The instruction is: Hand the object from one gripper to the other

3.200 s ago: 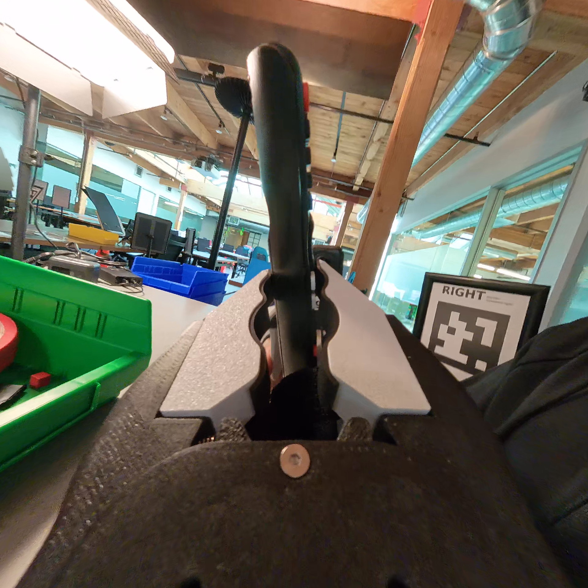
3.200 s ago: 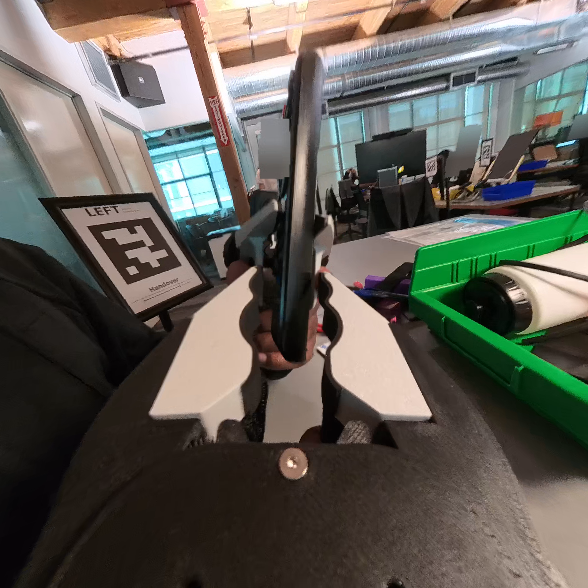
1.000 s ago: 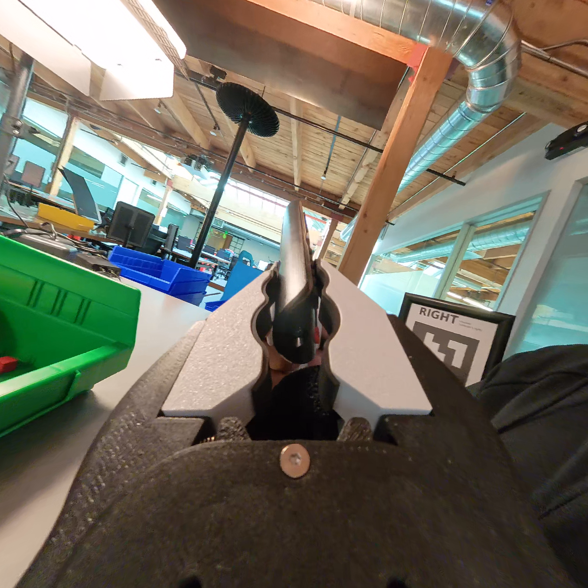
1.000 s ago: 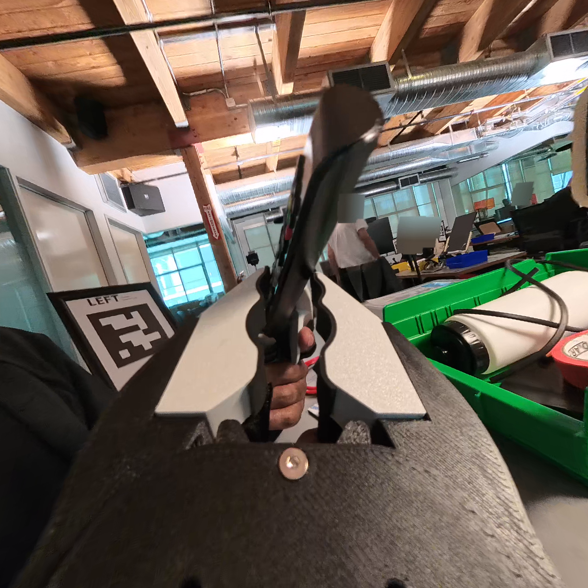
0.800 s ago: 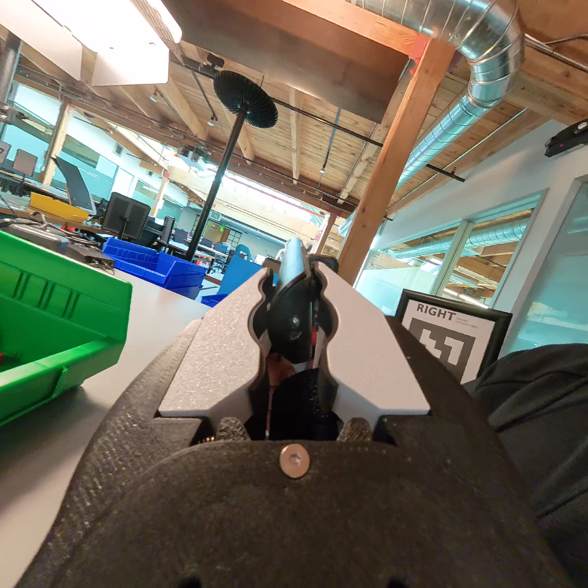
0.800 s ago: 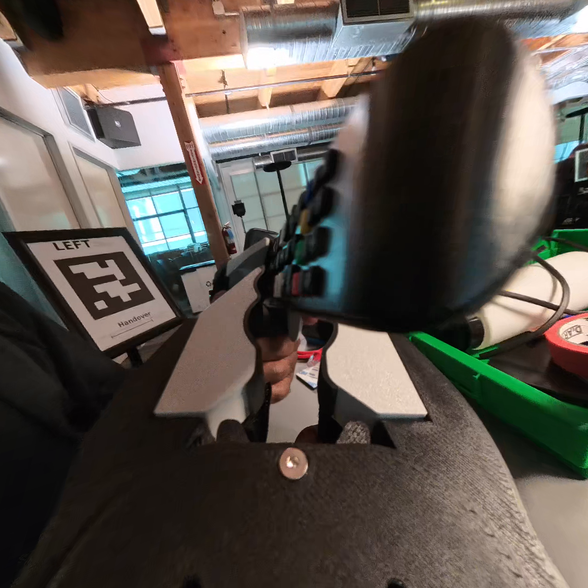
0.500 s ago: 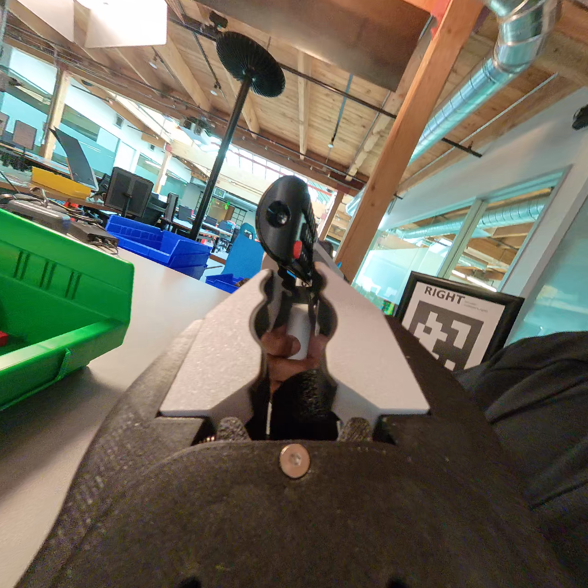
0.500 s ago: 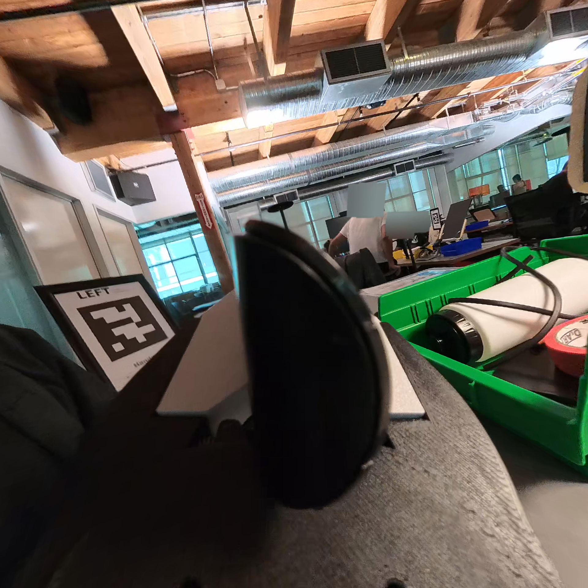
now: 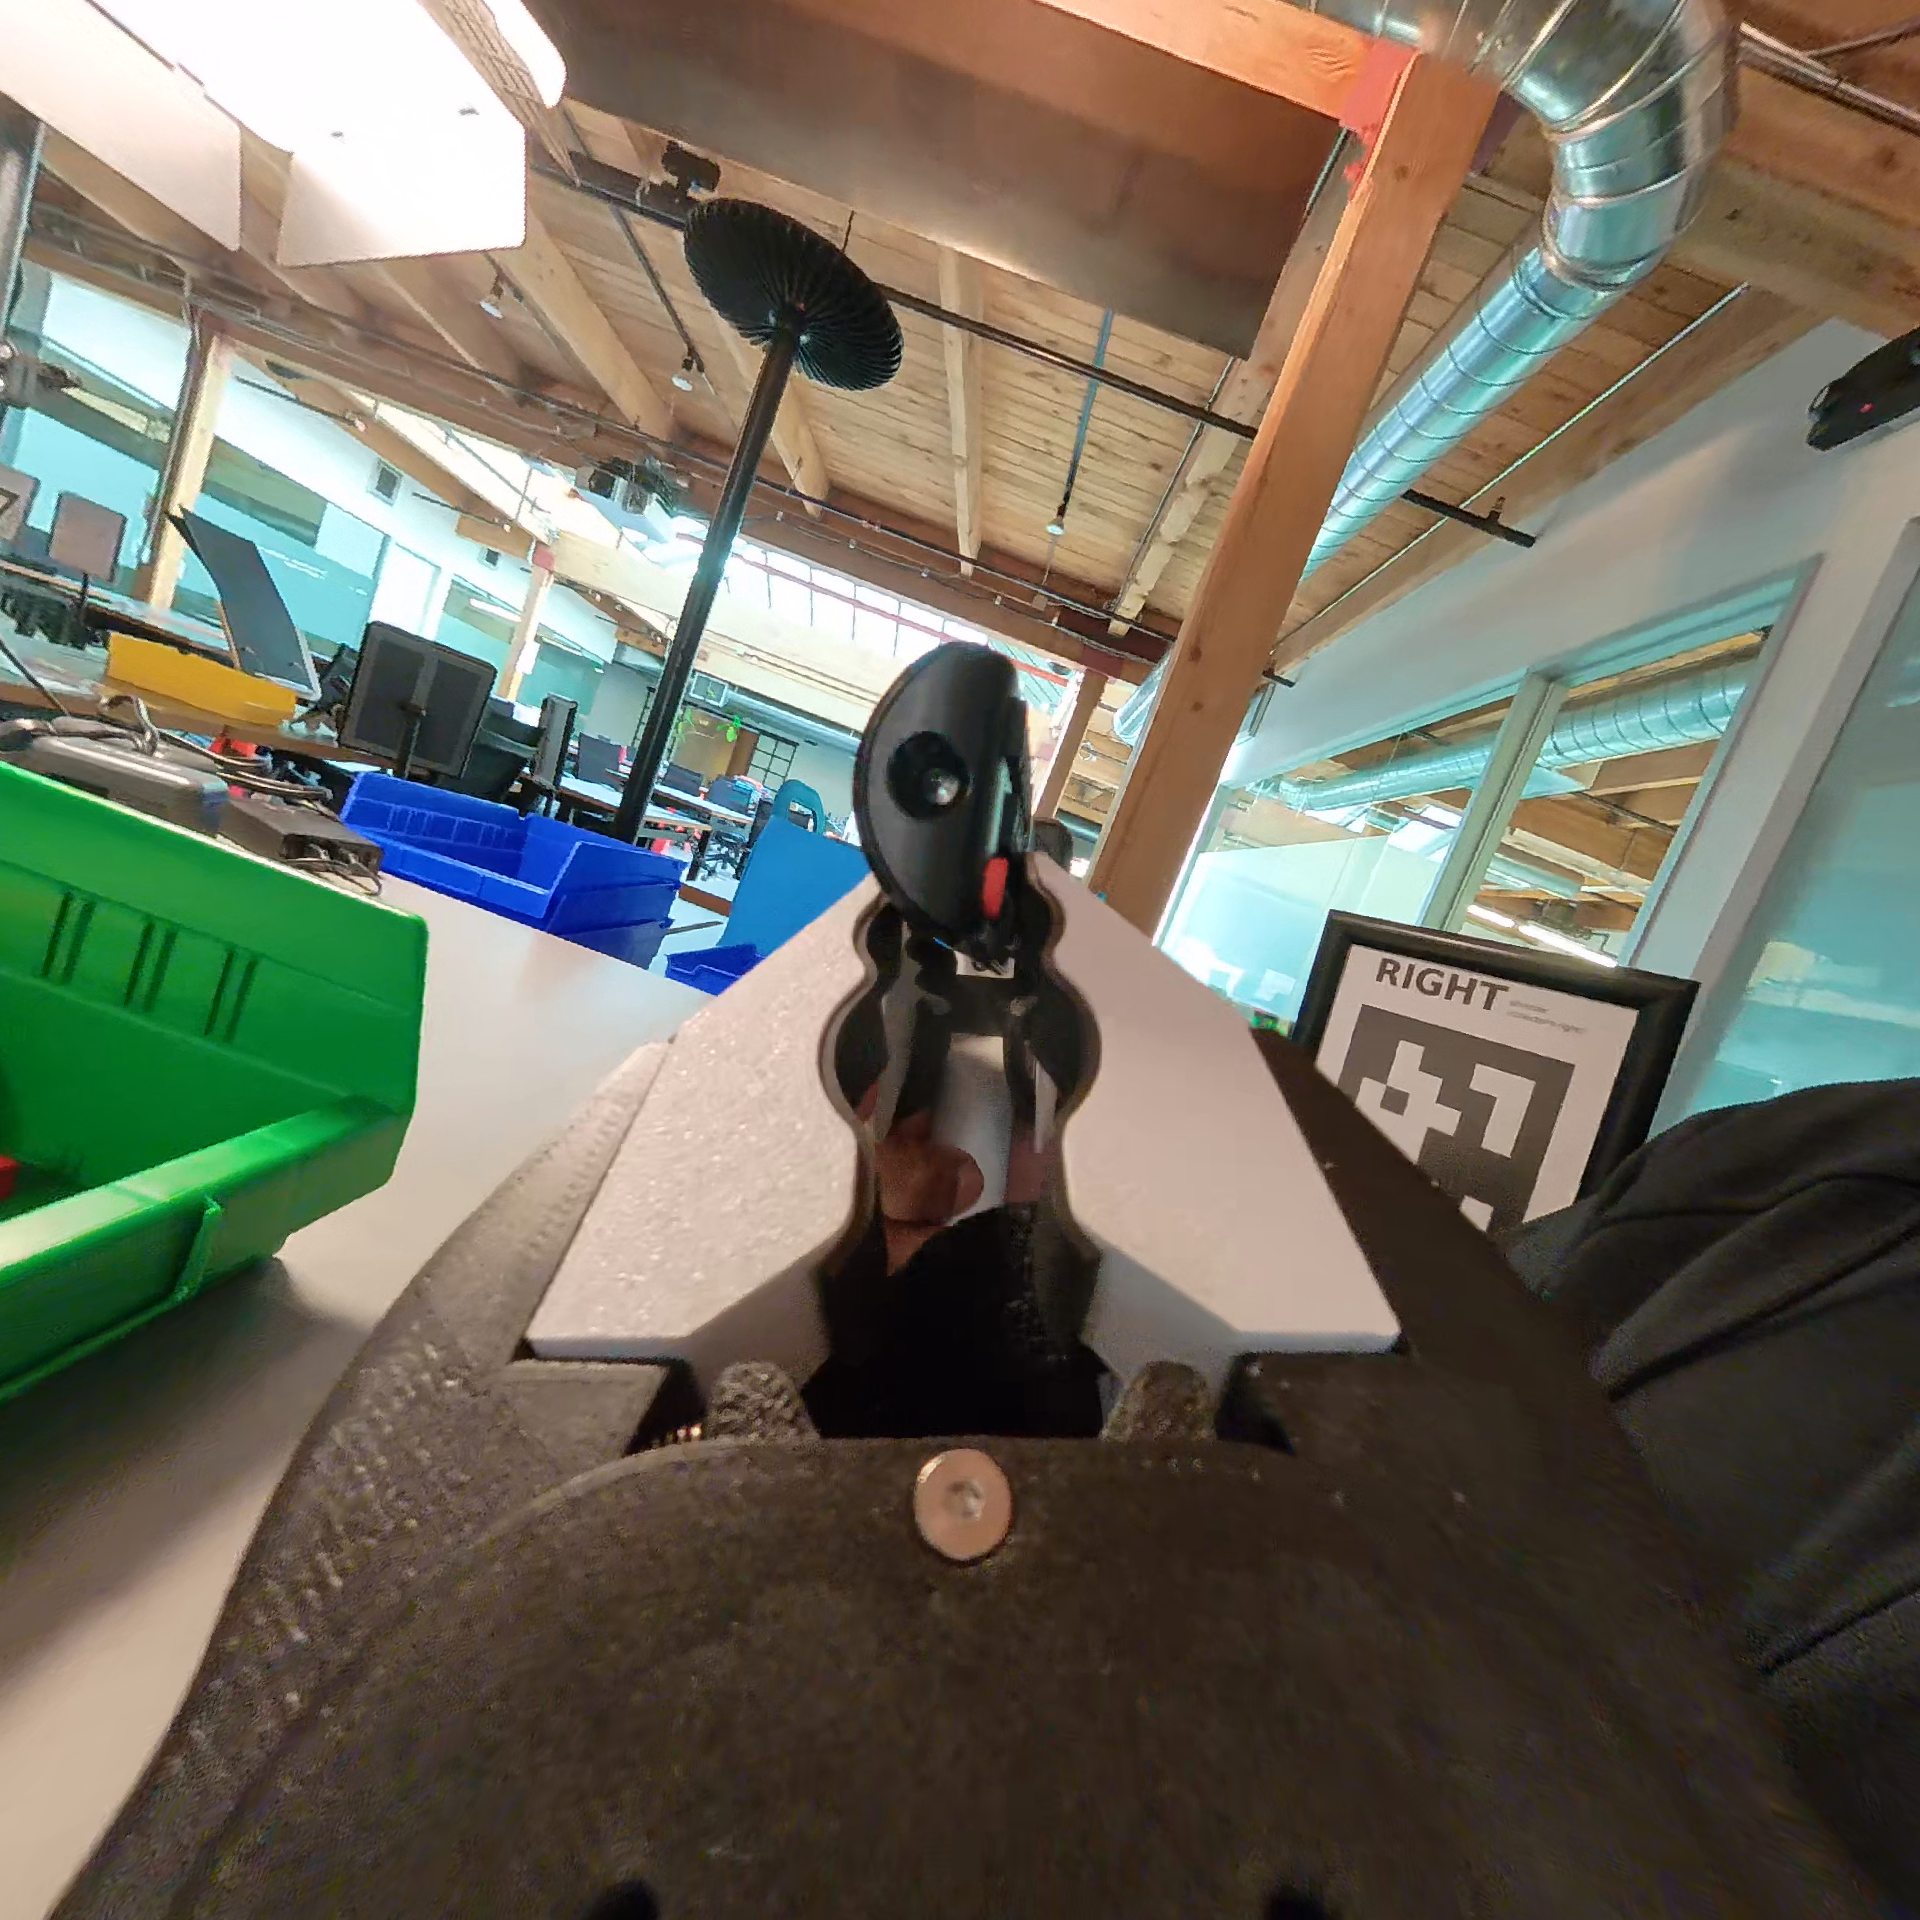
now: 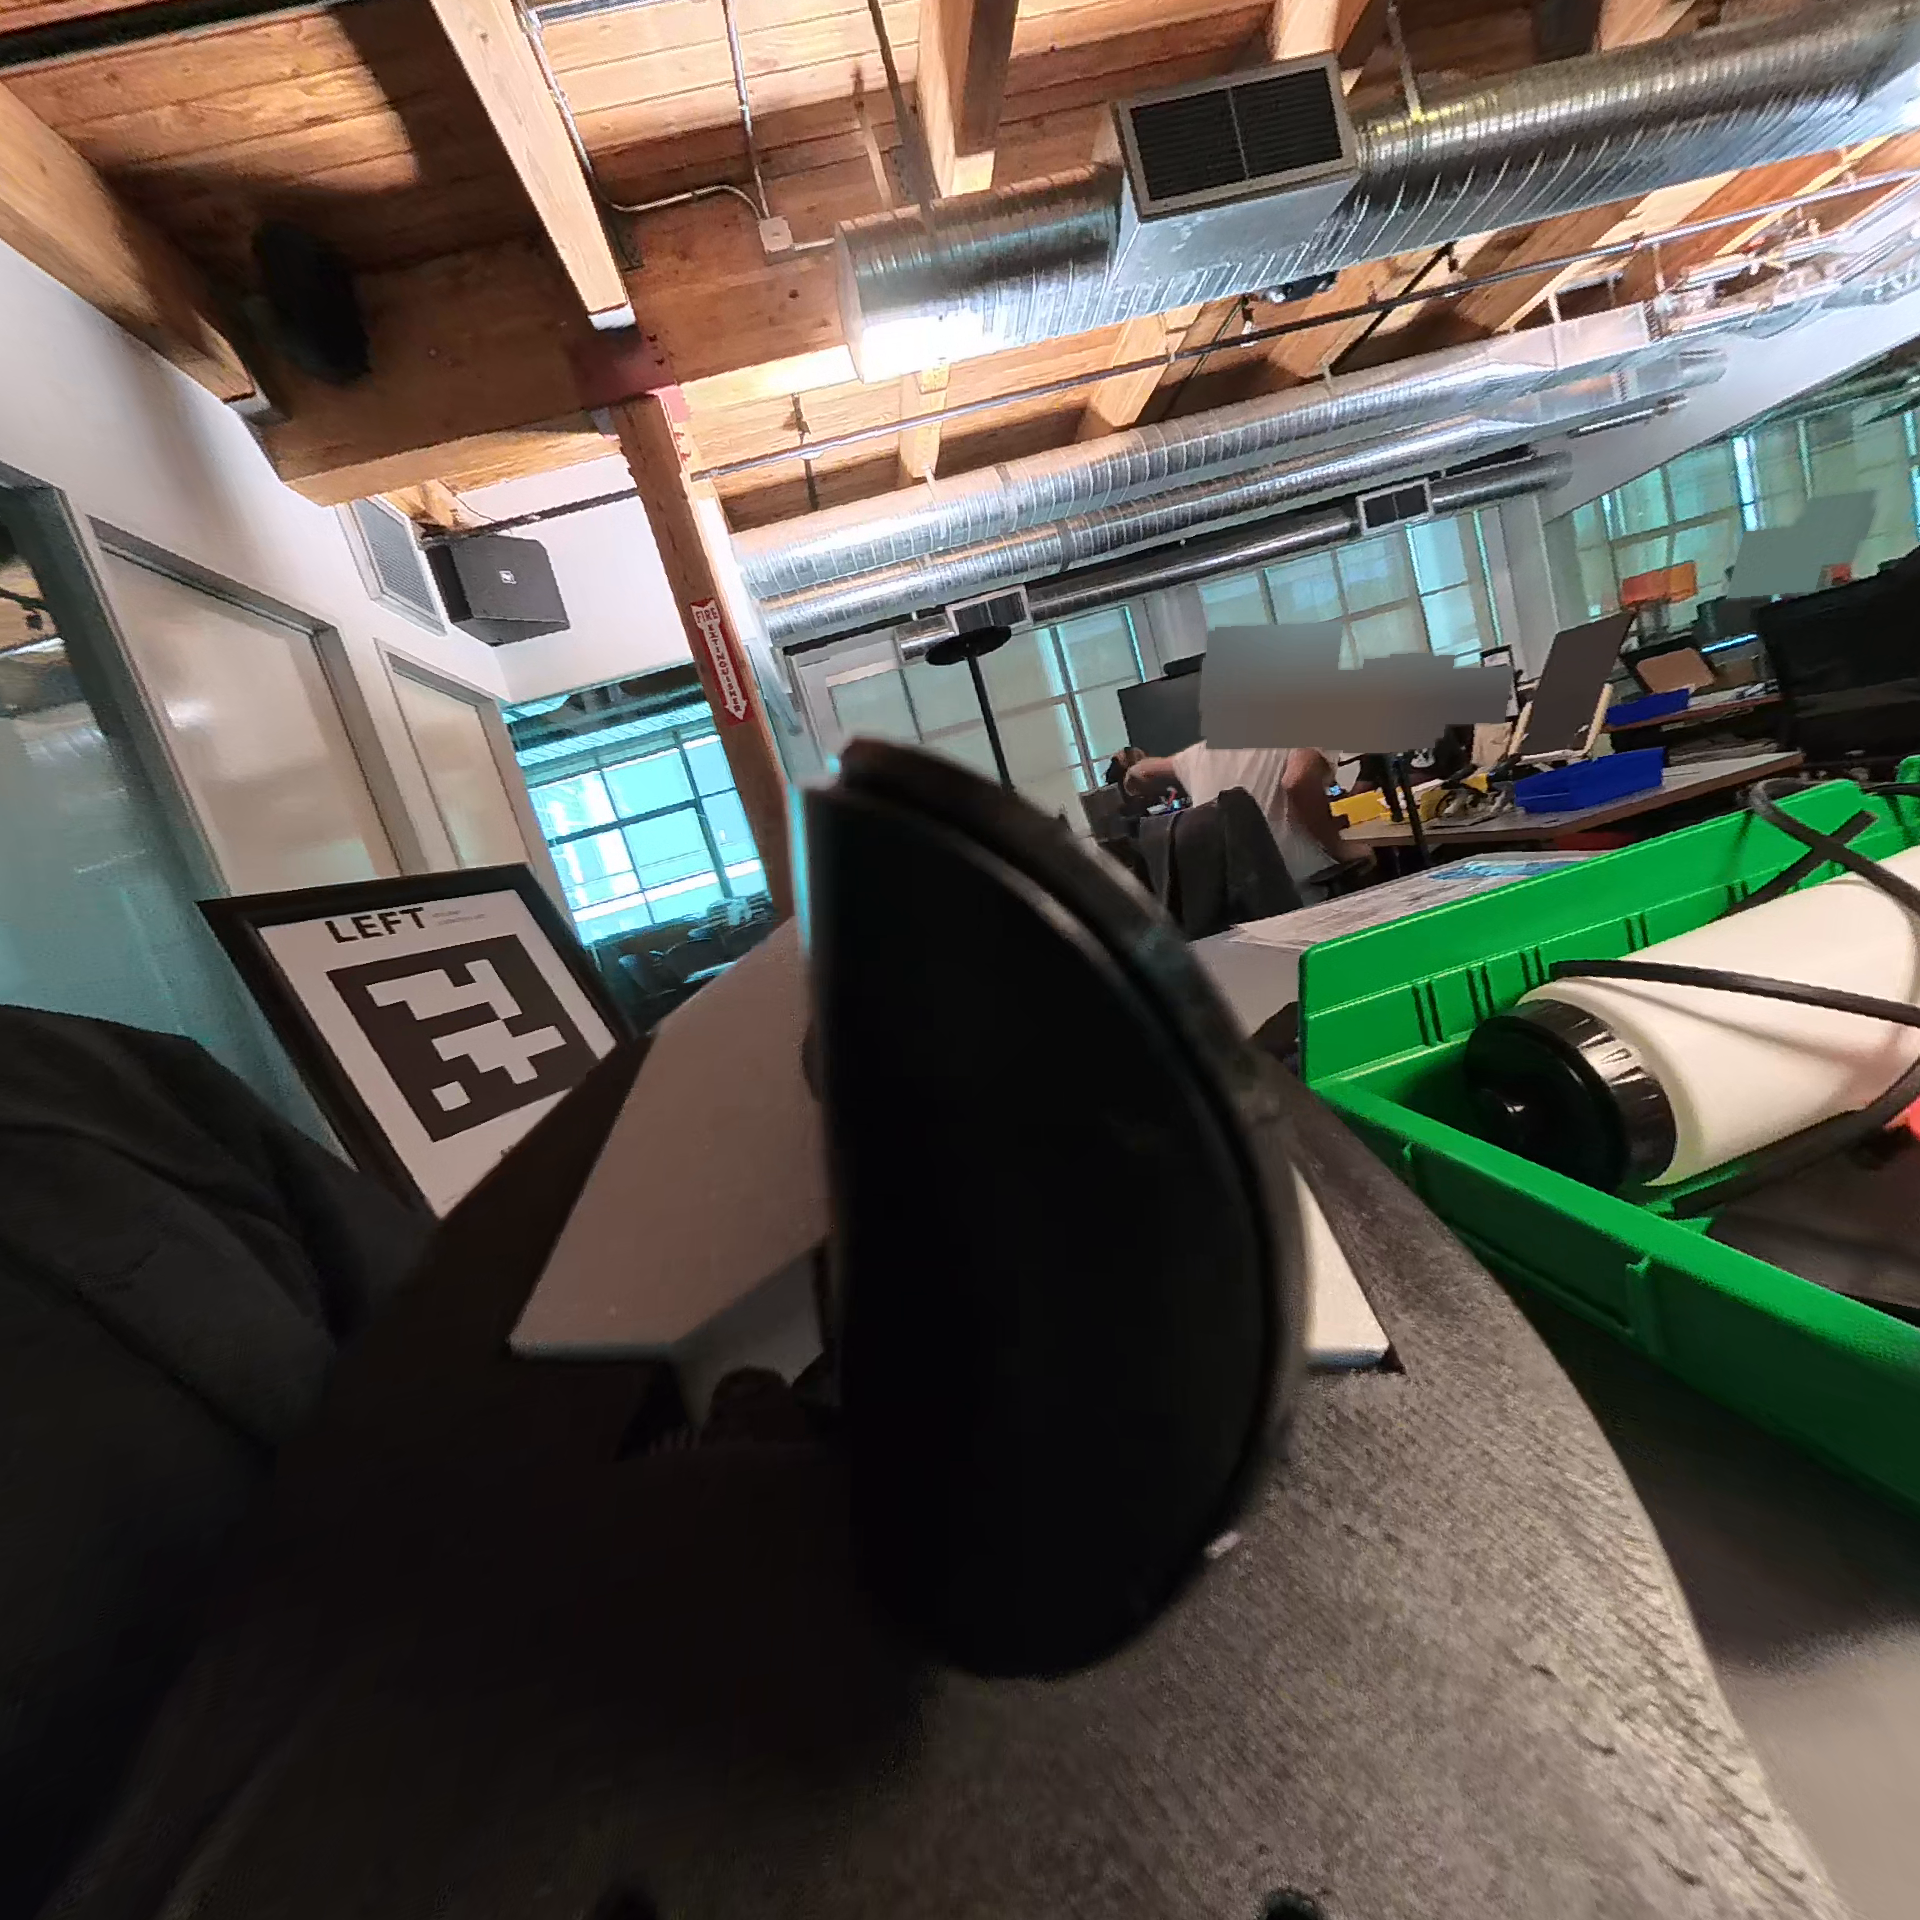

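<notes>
**Table** [image 9: 499, 997]: grey, and it lies left of and below the left fingers.

**Bins:** 1 green bin [image 9: 187, 1039] sits well left of the left fingers. In the right view, 1 green bin [image 10: 1558, 1174] sits right of the fingers and holds a white bottle [image 10: 1766, 1039]. Neither is in play.

**Cards:** 1 framed card [image 9: 1475, 1049] stands right of the left fingers. Another card [image 10: 457, 1018] stands left of the right fingers.

**Left gripper** [image 9: 951, 914]: the fingers are clenched on the tool [image 9: 930, 790] at its narrow neck, just inside the tips. Judgement: gripping near the tips leaves the rest of the tool free for the other side.

**Right gripper** [image 10: 997, 997]: the tool [image 10: 1039, 1247] fills the space in front of the lens and hides the finger gap, so I cannot tell its grip.

**Tool:** black.
- **Left view:** the long axis runs up and forward out of the gap. The rounded head points up past the tips, with its flat face turned left.
- **Right view:** only a half-round face shows, with the straight edge to the left, so the axis is unreadable.

**Hand** [image 9: 925, 1164]: seen through the gap, behind the tool.

**Red catch** [image 9: 992, 883]: on the tool's right edge, at the tips.

**Judgement:** the handover is mid-way.
</notes>
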`<state>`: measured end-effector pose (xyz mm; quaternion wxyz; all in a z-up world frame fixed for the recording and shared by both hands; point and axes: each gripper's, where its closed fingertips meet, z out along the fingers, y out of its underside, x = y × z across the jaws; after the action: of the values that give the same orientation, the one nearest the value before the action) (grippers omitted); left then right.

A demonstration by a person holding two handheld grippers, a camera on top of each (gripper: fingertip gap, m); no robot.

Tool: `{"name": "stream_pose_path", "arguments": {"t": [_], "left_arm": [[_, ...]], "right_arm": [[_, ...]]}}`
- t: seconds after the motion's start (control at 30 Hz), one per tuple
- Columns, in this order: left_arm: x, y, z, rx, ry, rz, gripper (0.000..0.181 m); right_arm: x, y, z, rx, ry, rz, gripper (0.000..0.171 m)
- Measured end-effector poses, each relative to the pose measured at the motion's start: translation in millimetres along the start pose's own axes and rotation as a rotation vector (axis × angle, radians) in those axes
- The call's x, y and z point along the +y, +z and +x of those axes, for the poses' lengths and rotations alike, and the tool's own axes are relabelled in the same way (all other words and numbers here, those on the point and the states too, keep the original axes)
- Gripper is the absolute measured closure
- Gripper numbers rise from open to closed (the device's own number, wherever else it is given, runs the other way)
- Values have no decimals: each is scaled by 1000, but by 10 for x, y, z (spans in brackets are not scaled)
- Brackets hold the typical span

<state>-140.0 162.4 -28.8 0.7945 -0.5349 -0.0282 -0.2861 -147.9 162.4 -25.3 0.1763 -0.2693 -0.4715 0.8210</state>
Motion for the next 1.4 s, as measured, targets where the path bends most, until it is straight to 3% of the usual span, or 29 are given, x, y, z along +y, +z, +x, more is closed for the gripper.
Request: {"name": "stream_pose_path", "arguments": {"t": [0.03, 0.23, 0.4, 0.63, 0.83, 0.97, 1.13, 1.23, 1.33, 1.4], "left_arm": [[-2, -3, 3, 2, 5, -1, 160], [-317, -161, -58, -24, 3, 164, 161], [-414, -211, -45, 9, -58, 230, 160], [-38, 1, -86, -57, -16, 30, 147], [-180, -102, -184, -106, 8, 103, 158], [-219, -136, -196, -103, -9, 111, 158], [-148, -85, -224, -115, -51, 82, 150], [-93, -65, -206, -118, -5, 41, 155], [-109, -70, -175, -125, 57, 37, 157], [-83, -53, -126, -103, 72, 19, 157]], "right_arm": [[1, 1, -7, -7, 7, 0, 142], [-133, -65, 48, 24, -3, 69, 143], [2, -6, -1, 2, -14, -3, 145], [130, 34, 83, 49, -4, -69, 145], [16, -20, 188, 110, -12, -12, 131], [-46, -62, 174, 78, 25, 23, 150], [85, -16, 188, 105, -18, -52, 150], [122, 2, 162, 79, 12, -68, 149], [186, 33, 138, 65, 20, -106, 128], [308, 62, 106, 54, -4, -177, 127]]}}
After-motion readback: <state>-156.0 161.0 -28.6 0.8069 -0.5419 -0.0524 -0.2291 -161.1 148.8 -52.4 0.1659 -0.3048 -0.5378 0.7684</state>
